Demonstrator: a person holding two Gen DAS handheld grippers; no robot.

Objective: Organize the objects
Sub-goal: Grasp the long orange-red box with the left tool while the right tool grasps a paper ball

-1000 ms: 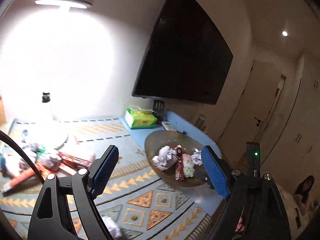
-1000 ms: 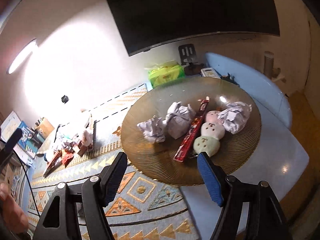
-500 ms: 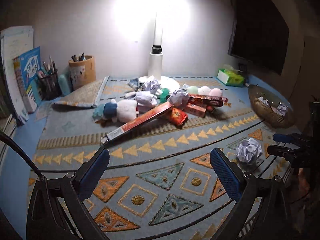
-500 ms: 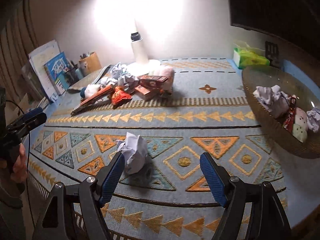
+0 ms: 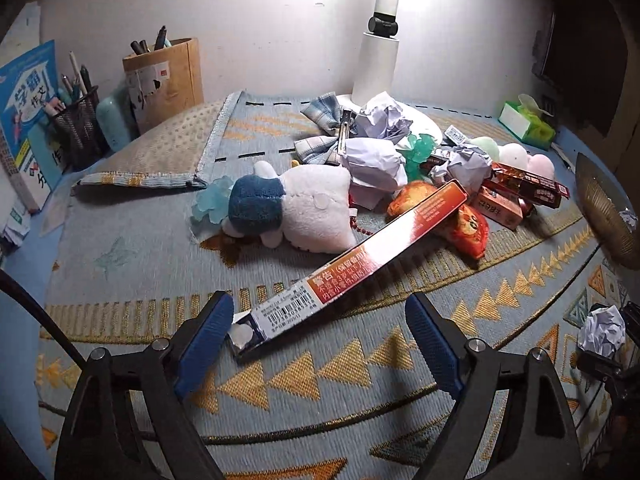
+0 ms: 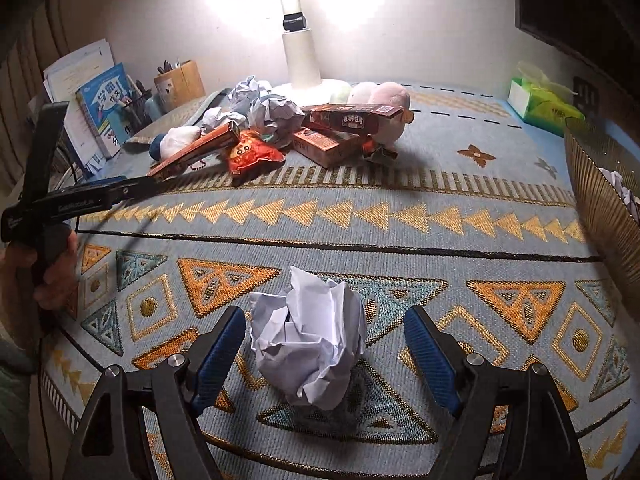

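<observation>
Right gripper (image 6: 324, 344) straddles crumpled white paper ball (image 6: 308, 340), untouched.

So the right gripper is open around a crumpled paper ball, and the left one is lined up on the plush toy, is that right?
Not quite. The right gripper is open around the paper ball, but the left gripper, its jaws closing, is lined up on the near end of the long red box, not the plush toy behind it. The left wrist view shows this.

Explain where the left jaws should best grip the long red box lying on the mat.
Probably the near, barcode end of the long red box, across its narrow width, coming from above. That end lies free on the mat, while the far end rests on the pile. The left gripper already straddles it, closing.
</observation>
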